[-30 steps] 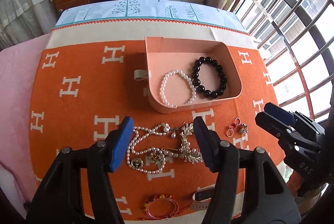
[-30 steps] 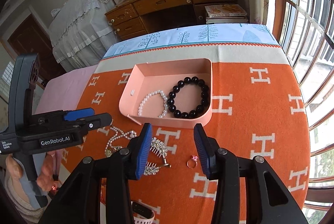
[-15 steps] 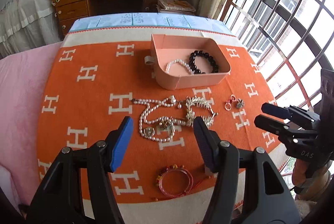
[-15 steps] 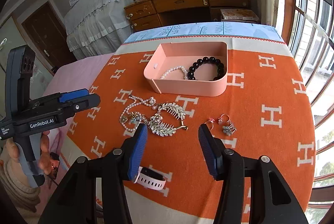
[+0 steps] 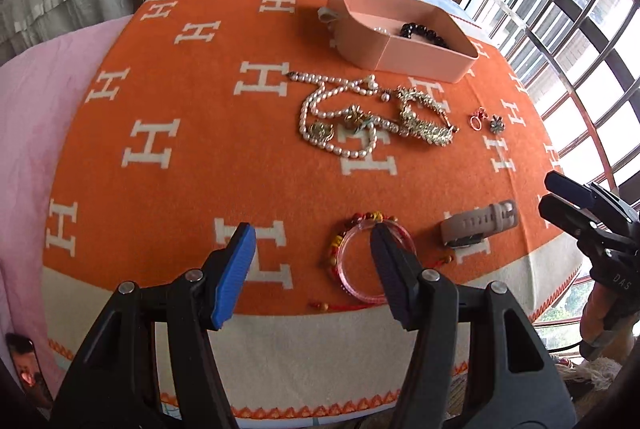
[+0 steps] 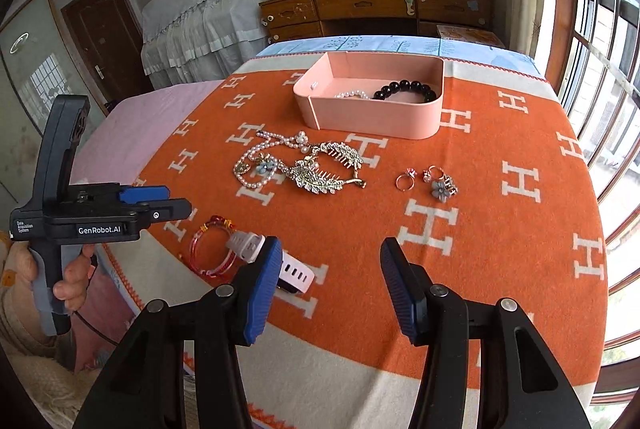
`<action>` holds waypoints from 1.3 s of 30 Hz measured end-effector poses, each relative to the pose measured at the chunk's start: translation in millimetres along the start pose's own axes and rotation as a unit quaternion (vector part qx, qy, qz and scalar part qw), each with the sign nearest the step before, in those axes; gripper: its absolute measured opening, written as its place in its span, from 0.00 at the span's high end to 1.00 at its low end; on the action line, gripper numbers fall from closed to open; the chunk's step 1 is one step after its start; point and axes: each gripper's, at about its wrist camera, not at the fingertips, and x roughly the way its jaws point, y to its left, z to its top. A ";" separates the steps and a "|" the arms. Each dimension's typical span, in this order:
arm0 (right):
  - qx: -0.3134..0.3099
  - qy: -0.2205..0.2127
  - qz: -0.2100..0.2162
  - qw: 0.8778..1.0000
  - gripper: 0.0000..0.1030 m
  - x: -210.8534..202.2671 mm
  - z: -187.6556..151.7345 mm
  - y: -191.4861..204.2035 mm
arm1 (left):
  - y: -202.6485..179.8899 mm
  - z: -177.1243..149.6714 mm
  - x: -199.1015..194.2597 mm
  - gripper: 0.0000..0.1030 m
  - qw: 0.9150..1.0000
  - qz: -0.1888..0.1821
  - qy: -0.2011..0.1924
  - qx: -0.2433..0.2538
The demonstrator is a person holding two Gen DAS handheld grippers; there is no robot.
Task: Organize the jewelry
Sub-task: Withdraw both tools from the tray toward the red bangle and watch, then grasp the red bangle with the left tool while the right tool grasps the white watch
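Note:
A pink tray (image 5: 416,57) (image 6: 372,117) at the far side holds a black bead bracelet (image 6: 404,89) and a pearl bracelet (image 6: 352,94). In front of it lie a pearl necklace (image 5: 332,109) (image 6: 256,165), leaf-shaped hair combs (image 5: 424,121) (image 6: 324,173), rings (image 6: 404,181) and a flower earring (image 6: 442,187). Near the front edge lie a red bangle (image 5: 345,269) (image 6: 195,249) and a pale watch (image 5: 480,223) (image 6: 246,245). My left gripper (image 5: 310,233) hangs open just left of the bangle. My right gripper (image 6: 330,247) is open and empty, the watch beside its left finger.
An orange blanket with white H marks (image 5: 180,149) covers the table, and its front edge is close below both grippers. A pink sheet (image 5: 32,109) lies to the left, a wooden desk (image 6: 376,5) stands behind and windows (image 6: 600,29) line the right. A hand (image 6: 72,281) holds the left gripper.
Both grippers have drawn back from above the necklace and tray toward the table's near edge and come lower. The right jaws stand a little wider than a second ago.

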 end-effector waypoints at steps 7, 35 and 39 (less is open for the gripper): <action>0.000 -0.016 -0.014 1.000 0.49 3.9 -20.3 -5.0 | -8.4 -18.5 11.3 0.45 1.000 0.009 0.007 0.011; 0.018 0.022 0.048 0.998 0.95 64.7 -25.7 5.7 | -38.8 -14.4 26.4 0.91 0.998 0.029 0.000 0.054; 0.069 0.034 0.084 0.994 0.97 69.0 -18.4 -12.2 | -36.8 -8.7 24.1 0.91 0.999 0.020 -0.004 0.047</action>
